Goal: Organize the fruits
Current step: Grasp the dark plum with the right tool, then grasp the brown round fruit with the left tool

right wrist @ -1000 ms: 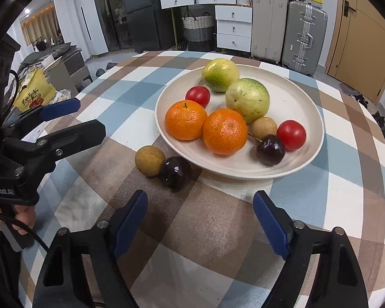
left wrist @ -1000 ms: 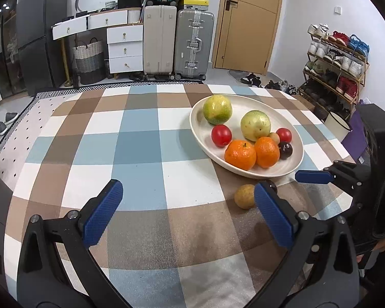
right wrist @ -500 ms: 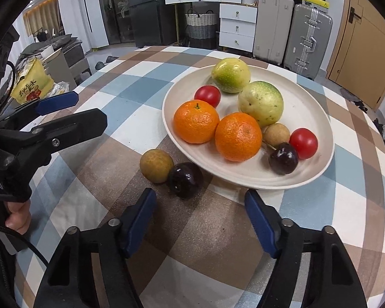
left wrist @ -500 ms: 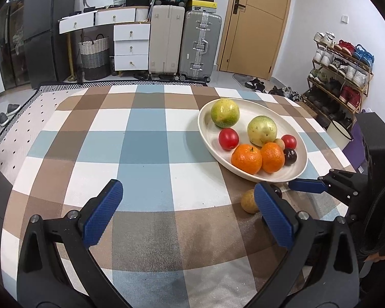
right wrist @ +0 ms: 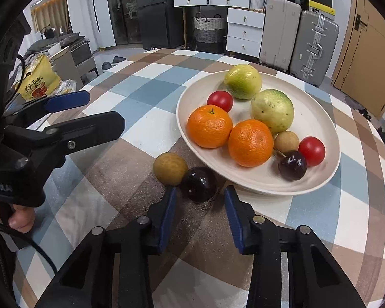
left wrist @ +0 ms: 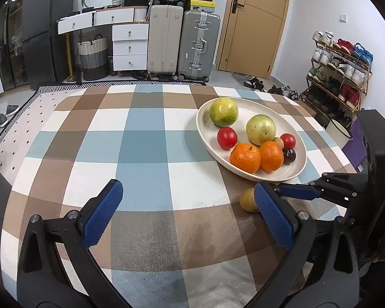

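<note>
the right gripper (right wrist: 199, 211) is hovering with jaws released, the dark plum (right wrist: 199, 183) sitting just ahead between them. the left gripper (left wrist: 187, 215) is idling, spread wide. closing off-centre is risking nudging the plum into the brown fruit (right wrist: 170, 168) touching it.

The left gripper (left wrist: 187, 213) hides the dark plum (right wrist: 199, 184) from its own camera.

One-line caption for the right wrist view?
Right gripper, jaws open, closing in on a dark plum beside a brown longan, just outside the fruit plate.

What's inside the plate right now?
The plate holds two oranges, two green fruits, two tomatoes, one tan fruit, one dark plum; anything beneath them is hidden.
</note>
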